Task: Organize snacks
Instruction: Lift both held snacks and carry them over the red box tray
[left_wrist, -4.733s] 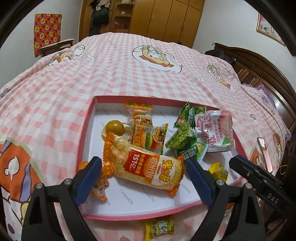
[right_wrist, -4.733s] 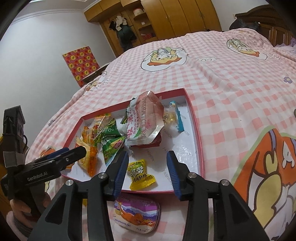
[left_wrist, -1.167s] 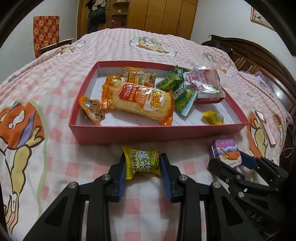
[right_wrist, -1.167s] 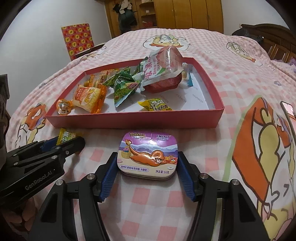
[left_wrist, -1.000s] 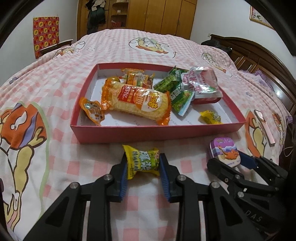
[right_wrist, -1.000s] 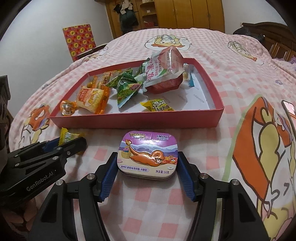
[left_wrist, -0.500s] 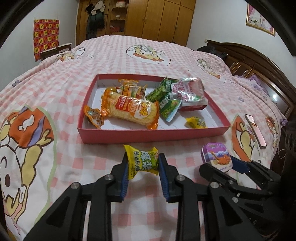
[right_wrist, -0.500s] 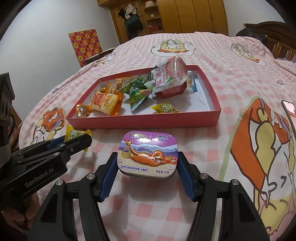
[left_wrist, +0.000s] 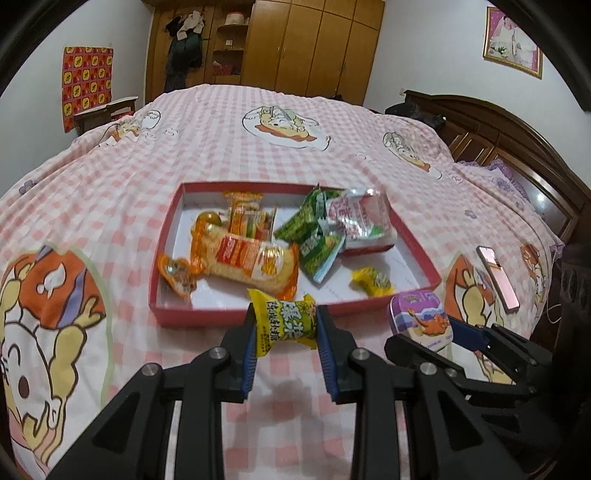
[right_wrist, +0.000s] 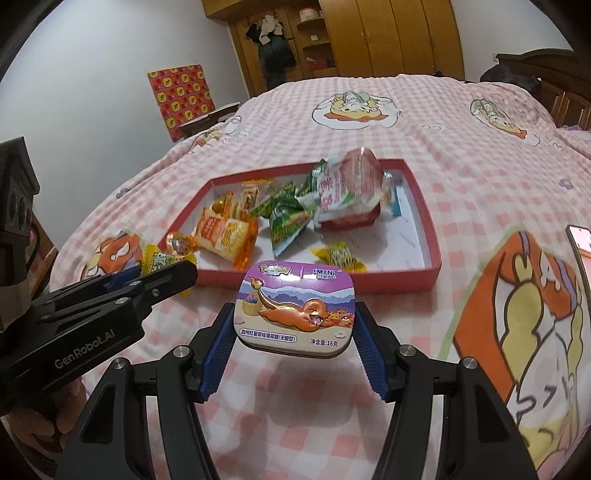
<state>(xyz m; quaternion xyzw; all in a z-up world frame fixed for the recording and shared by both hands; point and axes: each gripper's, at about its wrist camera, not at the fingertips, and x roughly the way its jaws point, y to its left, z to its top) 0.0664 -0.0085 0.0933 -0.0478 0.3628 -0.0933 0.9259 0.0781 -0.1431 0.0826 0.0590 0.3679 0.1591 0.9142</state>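
Left gripper is clamping a yellow-green wrapped candy between its blue pads, lifted clear of the pink checked bedspread at lower centre of the left wrist frame. Right gripper is pinching a purple mint tin by its two sides, low centre of the right wrist frame. Red snack tray is lying beyond both, mid-frame, holding an orange puffed-snack bag, green packets and a small yellow candy.

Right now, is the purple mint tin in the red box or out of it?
Out. The purple mint tin is held between the right gripper's fingers, above the checked bedspread, short of the red box.
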